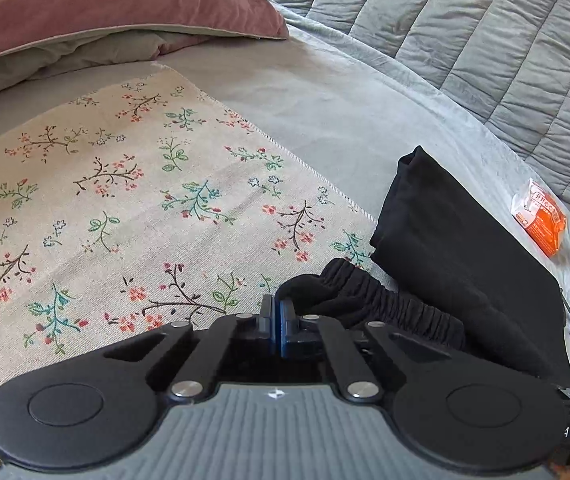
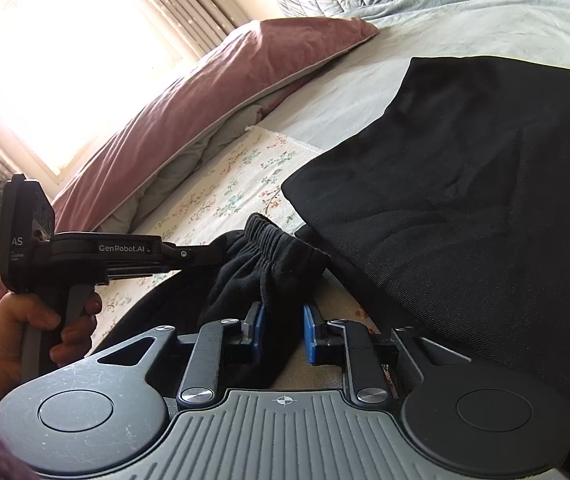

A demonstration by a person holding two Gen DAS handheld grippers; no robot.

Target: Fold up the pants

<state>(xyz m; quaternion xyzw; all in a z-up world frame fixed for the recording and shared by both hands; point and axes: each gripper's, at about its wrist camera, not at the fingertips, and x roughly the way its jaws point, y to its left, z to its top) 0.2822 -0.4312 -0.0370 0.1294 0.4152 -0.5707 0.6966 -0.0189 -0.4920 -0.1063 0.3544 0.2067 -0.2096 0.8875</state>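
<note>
Black pants (image 1: 457, 248) lie partly folded on the bed at the right, over the edge of a floral cloth (image 1: 105, 208). Their gathered elastic waistband (image 1: 365, 288) bunches just ahead of my left gripper (image 1: 276, 312), which is shut on the waistband's left end. In the right wrist view the pants (image 2: 465, 200) fill the right side and the waistband (image 2: 273, 240) is lifted. My right gripper (image 2: 283, 324) is open, its blue pads either side of a hanging fold of black fabric. The left gripper (image 2: 189, 254), held in a hand, clamps the waistband from the left.
A mauve pillow (image 1: 117, 4) lies at the far left of the bed. A grey quilted blanket (image 1: 485, 40) is piled at the back right. An orange packet (image 1: 541, 220) lies near the bed's right edge. A bright window (image 2: 57, 52) is behind the pillow.
</note>
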